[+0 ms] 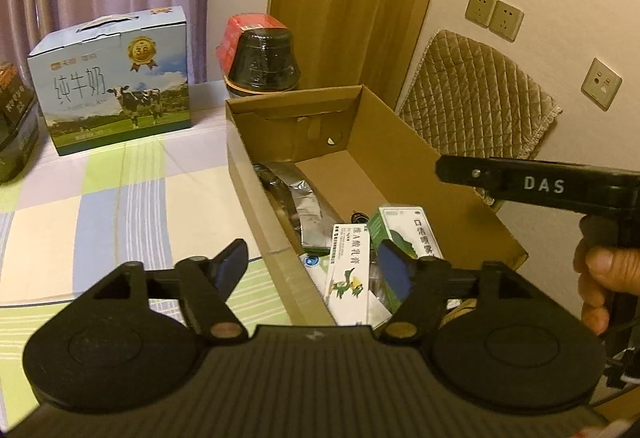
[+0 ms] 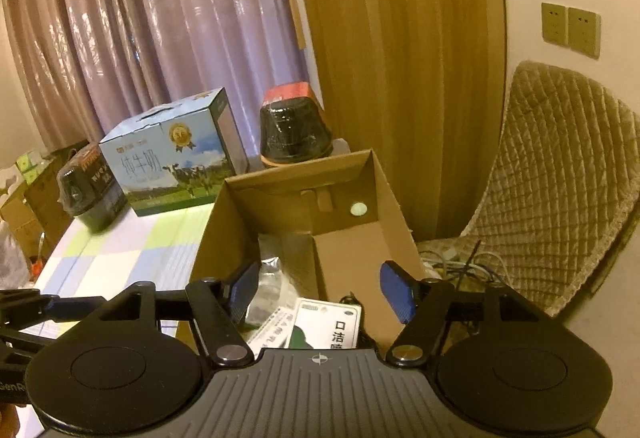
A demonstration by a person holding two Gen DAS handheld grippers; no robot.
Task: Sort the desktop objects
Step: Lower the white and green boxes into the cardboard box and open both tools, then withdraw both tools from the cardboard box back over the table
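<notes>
Cardboard box [image 1: 404, 173] | brown, lidless (medicine cartons [image 1: 348, 270] inside) | left tongs [image 1: 316, 270] released | right tongs [image 2: 320, 294] released

Right gripper [image 2: 318, 288], jaws spread wide with nothing between the blue fingertip pads [image 2: 396, 292], held above the near end of an open brown cardboard box [image 2: 384, 189]. Inside the box lie a crumpled silver foil pouch [image 2: 270, 284] and a green-and-white printed medicine carton [image 2: 326, 324] (lettering partly hidden). Far left on the pastel checked tablecloth [image 2: 120, 254] stands a blue milk carton with a cow picture [image 2: 172, 161]; a black shrink-wrapped pot [image 2: 294, 135] stands just behind the box.
</notes>
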